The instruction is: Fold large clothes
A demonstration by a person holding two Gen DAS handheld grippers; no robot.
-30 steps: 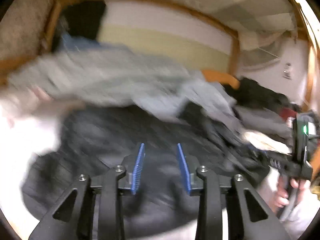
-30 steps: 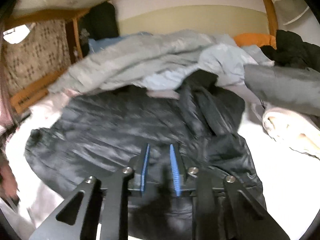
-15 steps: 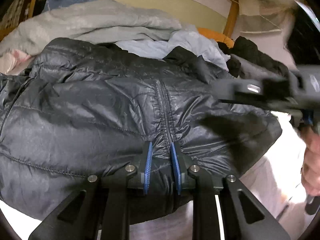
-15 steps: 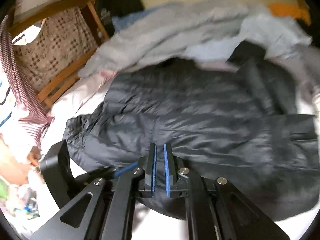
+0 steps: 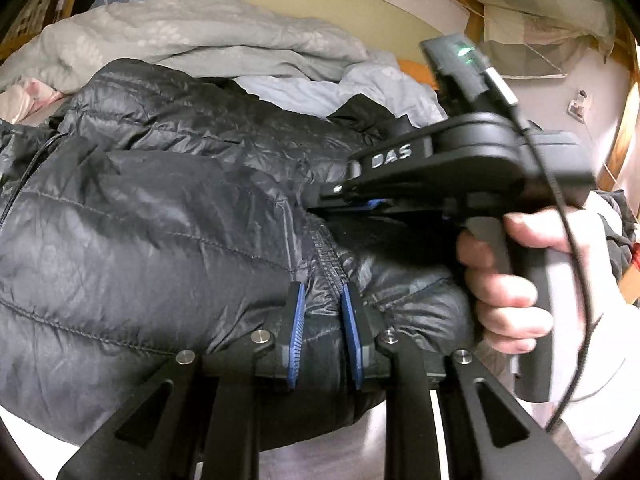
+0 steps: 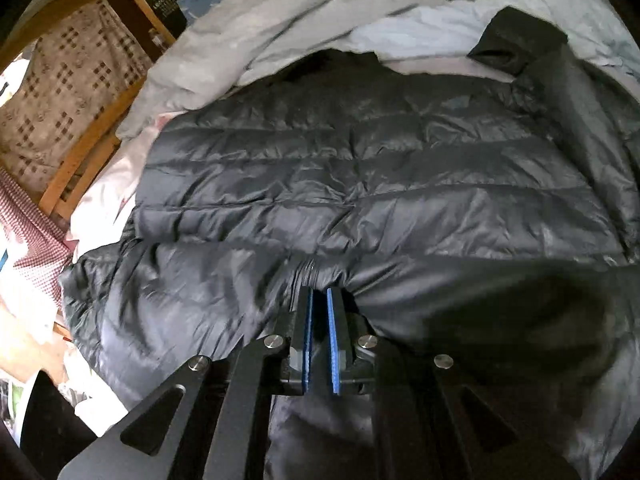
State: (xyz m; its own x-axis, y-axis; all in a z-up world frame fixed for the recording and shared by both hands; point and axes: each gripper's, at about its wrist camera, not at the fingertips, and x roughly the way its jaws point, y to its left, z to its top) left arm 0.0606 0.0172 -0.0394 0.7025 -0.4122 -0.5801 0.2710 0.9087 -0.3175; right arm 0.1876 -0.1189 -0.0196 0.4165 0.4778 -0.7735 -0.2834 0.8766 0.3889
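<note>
Black quilted nylon fills both views: we see a puffer jacket [image 5: 168,216] spread on a pale sheet [image 5: 316,464], and we place everything else relative to that jacket. Behind it lies a heap of grey bedding [image 5: 192,36], with a light blue cloth [image 5: 320,88] touching the jacket's far edge. A wooden frame [image 6: 84,152] stands off to the jacket's left in the right wrist view, with a checked fabric [image 6: 60,96] behind it.

Left gripper [image 5: 322,334]: clenched on the jacket. We see a bunched fold with the zipper [image 5: 327,256] pinched between the blue pads [image 5: 297,332], right at the jacket's near hem.

Right gripper [image 6: 318,338]: also clamped on the jacket. Its blue pads stand close together with a gathered tuck of the shell between them; creases fan out from the tips. The grab point is on the near edge, a little left of the jacket's middle in the right wrist view.

In the left wrist view the right gripper [image 5: 360,206] comes in from the right, over the jacket and above the left one's pinch point, its tips buried in the fabric. The person's right hand [image 5: 508,276] wraps its handle, white sleeve [image 5: 592,400] below. A green light [image 5: 464,50] glows on top of the tool and a black cable [image 5: 560,208] trails down from it.

Jacket's far corner shows a dark cuff or collar flap [image 6: 516,48] on the blue cloth; we can't tell which.
</note>
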